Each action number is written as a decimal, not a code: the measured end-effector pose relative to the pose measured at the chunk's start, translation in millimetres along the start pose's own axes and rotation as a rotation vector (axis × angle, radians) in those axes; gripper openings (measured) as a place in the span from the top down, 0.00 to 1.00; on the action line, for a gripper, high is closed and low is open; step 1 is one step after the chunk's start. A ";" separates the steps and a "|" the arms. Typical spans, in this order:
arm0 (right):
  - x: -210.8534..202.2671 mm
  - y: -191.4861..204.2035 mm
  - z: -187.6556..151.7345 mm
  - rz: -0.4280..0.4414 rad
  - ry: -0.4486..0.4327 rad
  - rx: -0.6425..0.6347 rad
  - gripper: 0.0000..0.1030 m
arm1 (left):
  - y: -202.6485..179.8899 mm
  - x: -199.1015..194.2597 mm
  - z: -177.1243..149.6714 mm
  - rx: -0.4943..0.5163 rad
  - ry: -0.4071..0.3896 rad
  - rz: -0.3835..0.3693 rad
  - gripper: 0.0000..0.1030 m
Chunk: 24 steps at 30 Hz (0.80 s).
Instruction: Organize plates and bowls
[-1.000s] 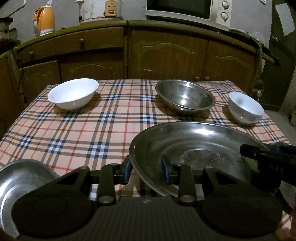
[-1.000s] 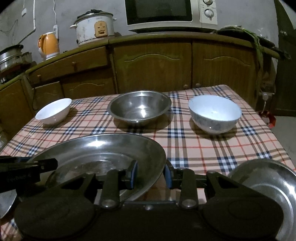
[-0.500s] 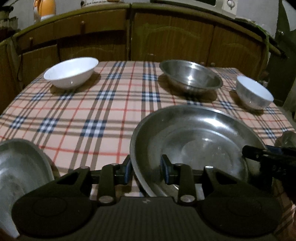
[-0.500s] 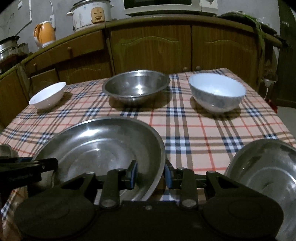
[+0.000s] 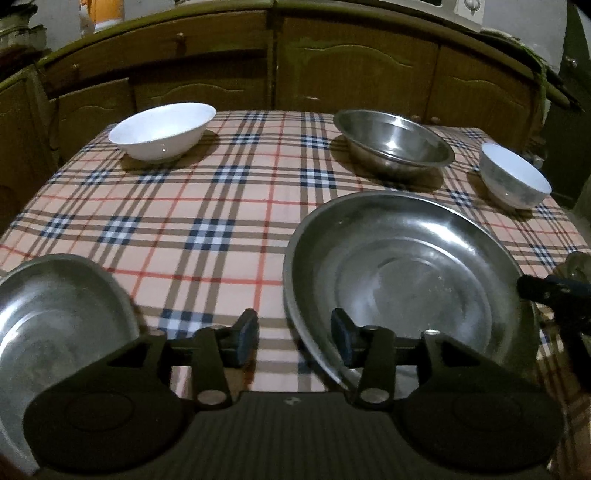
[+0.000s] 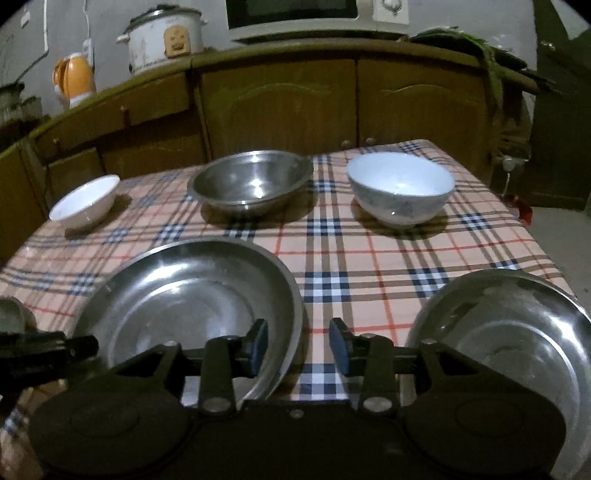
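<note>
A large steel plate lies on the checked tablecloth; it also shows in the right wrist view. My left gripper is open astride the plate's left rim, one finger on each side. My right gripper is open astride its right rim. A smaller steel plate lies at the near left, another smaller steel plate at the near right. At the back stand a white bowl, a steel bowl and a second, deeper white bowl.
Wooden cabinets run behind the table, with a rice cooker, an orange kettle and a microwave on top. The table's right edge drops to the floor.
Both grippers have opened wider around the large plate's rims. The plate has come down from a raised tilt to lie on the cloth.
</note>
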State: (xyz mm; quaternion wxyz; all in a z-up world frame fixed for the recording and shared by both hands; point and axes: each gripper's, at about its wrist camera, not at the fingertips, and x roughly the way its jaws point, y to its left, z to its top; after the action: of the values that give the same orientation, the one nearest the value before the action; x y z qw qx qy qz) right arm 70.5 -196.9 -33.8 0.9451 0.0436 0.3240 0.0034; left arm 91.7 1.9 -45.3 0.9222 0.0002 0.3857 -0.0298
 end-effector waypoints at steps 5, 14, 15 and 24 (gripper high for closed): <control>-28.3 -0.5 0.0 0.018 -0.033 0.011 0.53 | 1.5 -22.1 -0.4 -0.020 -0.020 -0.006 0.45; -70.4 -5.7 -1.4 0.041 -0.081 0.037 0.50 | -16.0 -57.1 -3.1 0.003 -0.053 -0.027 0.40; -73.7 -7.3 -1.7 0.041 -0.084 0.040 0.50 | -19.1 -60.0 -3.6 0.007 -0.057 -0.032 0.40; -102.8 -42.0 -7.7 -0.027 -0.108 0.072 0.46 | -59.5 -69.7 -5.9 0.052 -0.060 -0.130 0.38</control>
State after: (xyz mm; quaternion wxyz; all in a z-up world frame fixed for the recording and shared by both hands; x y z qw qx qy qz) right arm -16.3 -241.7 19.5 0.9589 0.0733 0.2730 -0.0236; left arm 35.4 -53.5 1.5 0.9291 -0.0017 0.3561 -0.0995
